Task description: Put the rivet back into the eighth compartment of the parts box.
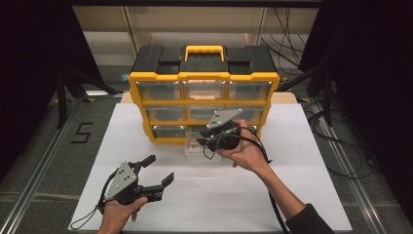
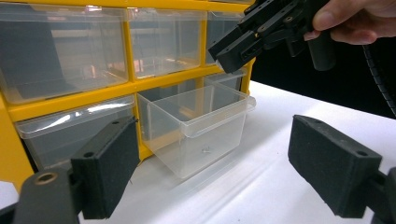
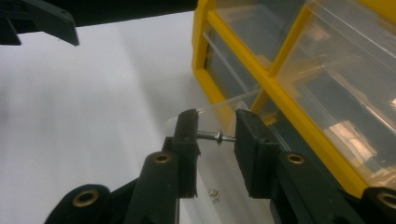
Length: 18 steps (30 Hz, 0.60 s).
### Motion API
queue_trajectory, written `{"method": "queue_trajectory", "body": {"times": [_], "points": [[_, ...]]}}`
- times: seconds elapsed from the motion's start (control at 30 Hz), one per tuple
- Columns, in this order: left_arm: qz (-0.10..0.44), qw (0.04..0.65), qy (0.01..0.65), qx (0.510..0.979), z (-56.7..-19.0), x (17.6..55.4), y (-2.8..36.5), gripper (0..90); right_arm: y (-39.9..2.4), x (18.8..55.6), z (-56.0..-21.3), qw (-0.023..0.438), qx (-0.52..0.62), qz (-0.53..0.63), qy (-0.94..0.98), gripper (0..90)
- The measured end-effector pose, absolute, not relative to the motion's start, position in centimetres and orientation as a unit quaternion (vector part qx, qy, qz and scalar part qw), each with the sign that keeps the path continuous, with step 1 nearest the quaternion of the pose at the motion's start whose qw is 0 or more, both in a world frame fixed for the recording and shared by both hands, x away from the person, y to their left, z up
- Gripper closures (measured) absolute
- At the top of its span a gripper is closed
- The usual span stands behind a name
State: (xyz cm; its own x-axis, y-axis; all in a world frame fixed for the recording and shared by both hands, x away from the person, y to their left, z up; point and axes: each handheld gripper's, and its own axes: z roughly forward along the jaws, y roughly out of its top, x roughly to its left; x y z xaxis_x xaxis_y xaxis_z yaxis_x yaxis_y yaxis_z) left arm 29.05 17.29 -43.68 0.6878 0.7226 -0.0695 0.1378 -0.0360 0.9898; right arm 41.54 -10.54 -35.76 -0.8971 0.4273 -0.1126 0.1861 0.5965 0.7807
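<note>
A yellow and black drawer cabinet (image 1: 204, 76) stands at the back of the white mat. Its bottom middle clear drawer (image 1: 194, 147) (image 2: 201, 126) is pulled out onto the mat, with a small metal piece (image 2: 205, 150) (image 3: 214, 195) lying on its floor. My right gripper (image 1: 203, 141) (image 3: 216, 144) hovers over that drawer, shut on a small screw with a washer (image 3: 215, 136) that spans the gap between its pads. My left gripper (image 1: 159, 170) (image 2: 215, 168) rests low at the front left of the mat, open and holding nothing, facing the pulled-out drawer.
The cabinet's other clear drawers (image 2: 60, 51) are pushed in. White mat (image 1: 234, 195) lies bare in front of the drawer and between the two hands. Cables (image 1: 341, 146) trail over the floor to the right of the table.
</note>
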Motion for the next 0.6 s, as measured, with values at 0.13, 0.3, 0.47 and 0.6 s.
{"method": "queue_trajectory", "body": {"times": [0.13, 0.3, 0.47, 0.6], "points": [[0.254, 0.621, 0.296, 0.680, -43.7, 29.5, 17.4, 16.5, -10.7, 42.0, -36.0, 0.149, 0.182, 0.414, 0.880, 70.8], [0.250, 0.618, 0.302, 0.682, -43.7, 29.4, 17.4, 16.5, -10.8, 42.4, -36.3, 0.150, 0.186, 0.412, 0.879, 70.9], [0.252, 0.617, 0.300, 0.682, -43.7, 29.4, 17.4, 16.5, -10.8, 42.7, -36.4, 0.147, 0.191, 0.410, 0.879, 70.8], [0.252, 0.617, 0.300, 0.682, -43.7, 29.4, 17.4, 16.5, -10.8, 42.9, -36.7, 0.150, 0.194, 0.408, 0.880, 70.8]]}}
